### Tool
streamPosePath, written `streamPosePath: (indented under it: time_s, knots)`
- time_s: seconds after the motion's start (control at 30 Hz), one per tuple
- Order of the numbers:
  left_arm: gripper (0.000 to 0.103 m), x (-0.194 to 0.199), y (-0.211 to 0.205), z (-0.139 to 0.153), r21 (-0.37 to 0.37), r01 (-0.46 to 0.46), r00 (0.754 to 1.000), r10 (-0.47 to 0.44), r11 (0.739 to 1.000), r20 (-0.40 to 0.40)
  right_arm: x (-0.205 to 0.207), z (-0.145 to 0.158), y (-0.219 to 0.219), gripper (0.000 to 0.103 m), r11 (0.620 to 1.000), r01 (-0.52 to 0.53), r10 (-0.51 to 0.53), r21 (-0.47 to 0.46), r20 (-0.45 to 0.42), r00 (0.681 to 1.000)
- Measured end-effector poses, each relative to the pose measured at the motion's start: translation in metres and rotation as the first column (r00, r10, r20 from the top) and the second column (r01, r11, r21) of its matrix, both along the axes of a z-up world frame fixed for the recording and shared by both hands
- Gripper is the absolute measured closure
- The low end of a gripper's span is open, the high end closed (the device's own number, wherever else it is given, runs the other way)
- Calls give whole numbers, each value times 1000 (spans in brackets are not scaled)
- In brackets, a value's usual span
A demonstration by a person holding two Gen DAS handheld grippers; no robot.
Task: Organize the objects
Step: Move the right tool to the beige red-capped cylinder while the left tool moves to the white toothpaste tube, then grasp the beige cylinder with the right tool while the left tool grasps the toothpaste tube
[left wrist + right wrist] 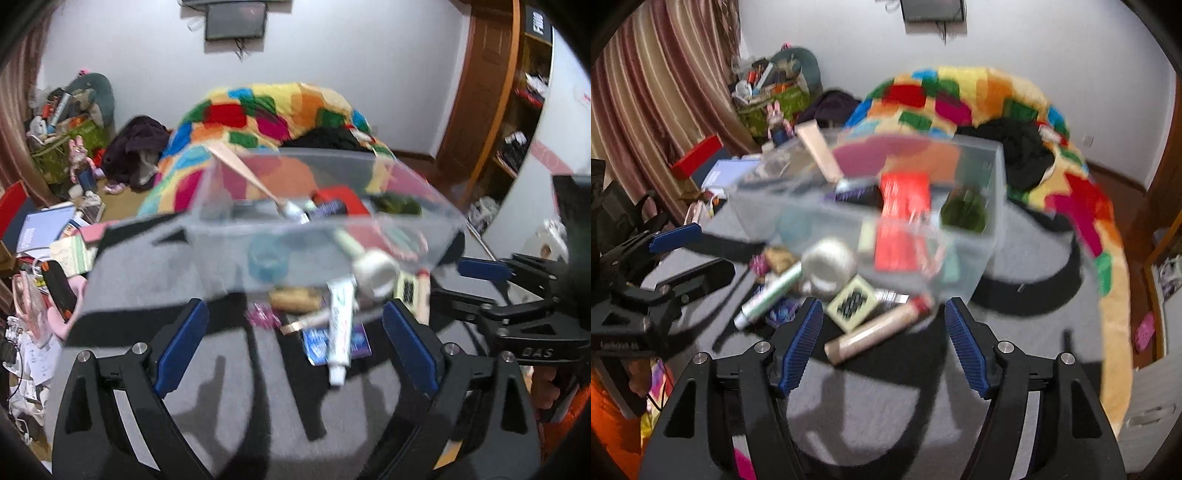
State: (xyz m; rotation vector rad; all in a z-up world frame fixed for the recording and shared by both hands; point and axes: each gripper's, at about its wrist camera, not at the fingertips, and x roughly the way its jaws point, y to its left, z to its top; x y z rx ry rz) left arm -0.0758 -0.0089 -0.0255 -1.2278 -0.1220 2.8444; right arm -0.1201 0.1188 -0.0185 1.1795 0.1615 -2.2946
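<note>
A clear plastic bin (424,206) (979,258) is tilted and blurred above the grey surface, with a red box (905,206), a beige tube (236,166) and other items inside. Below it lie a white toothpaste tube (340,321) (768,295), a roll of tape (376,269) (831,262), a patterned square box (853,302) and a tan tube (875,332). My left gripper (295,343) is open just before the pile. My right gripper (882,339) is open around the tan tube's near end. Neither holds anything.
A colourful patchwork blanket (266,114) (1071,206) lies behind the bin. Books and clutter (48,229) crowd the left side. A wooden shelf (517,110) stands at the right. Each gripper shows in the other's view (517,295) (665,266).
</note>
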Motion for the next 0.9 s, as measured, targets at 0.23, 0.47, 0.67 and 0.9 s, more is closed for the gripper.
streamPosePath:
  time_s: [0.23,0.47,0.67,0.9]
  knots:
    - [57,-9,19,-27,18,76,993,-78,997,93,-4,-28,-11,45,1000,-10,8,21,76,997]
    - [76,-7,17,-33,39,65,993,-68,997,92,1,-28,1,61,1000,10,-10,-2,74,997]
    - [88,-1,10,-30,66,55,994,-60,996,86,13,-26,6,72,1000,3,-4,15,55,998]
    - [88,16,9,-21,74,51,997,-56,996,59,22,-24,17,85,1000,-6,4,26,52,999]
